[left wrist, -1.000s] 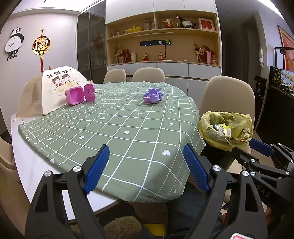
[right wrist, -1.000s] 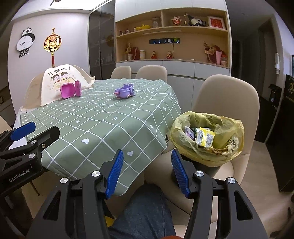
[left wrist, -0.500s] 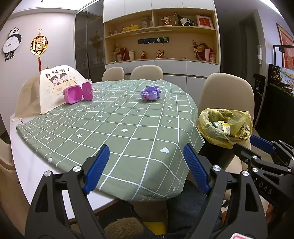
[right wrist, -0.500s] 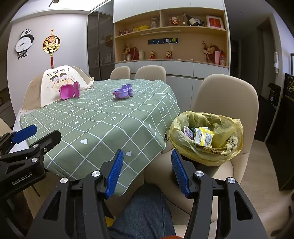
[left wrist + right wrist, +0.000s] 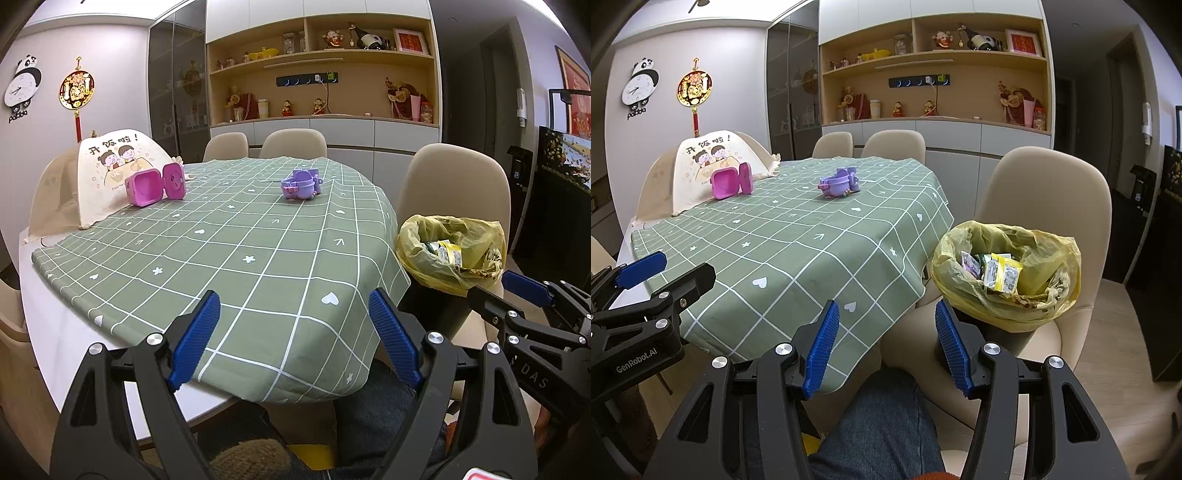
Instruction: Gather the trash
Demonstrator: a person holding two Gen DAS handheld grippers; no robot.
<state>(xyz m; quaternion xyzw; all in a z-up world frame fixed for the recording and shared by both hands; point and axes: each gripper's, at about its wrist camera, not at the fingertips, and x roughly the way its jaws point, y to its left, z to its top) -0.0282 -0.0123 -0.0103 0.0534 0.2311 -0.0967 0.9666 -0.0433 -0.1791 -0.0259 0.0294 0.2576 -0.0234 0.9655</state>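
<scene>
- Several snack wrappers [image 5: 1001, 271] lying inside yellow bag [image 5: 1049, 251] lining bin on beige chair [image 5: 1045, 192], just right of surface [image 5: 798, 254].
- Left tongs [image 5: 293, 339] released, empty, over green cloth edge.
- Right tongs [image 5: 886, 349] released, empty, near bin.
- Pink box [image 5: 155, 184], purple toy [image 5: 301, 184] farther back.

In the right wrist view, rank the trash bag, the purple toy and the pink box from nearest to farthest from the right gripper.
From the right gripper:
1. Trash bag, just ahead to the right, on the chair seat beside the table.
2. Purple toy, mid-table, ahead and slightly left.
3. Pink box, far left of the table, lid open, in front of the food cover.
</scene>
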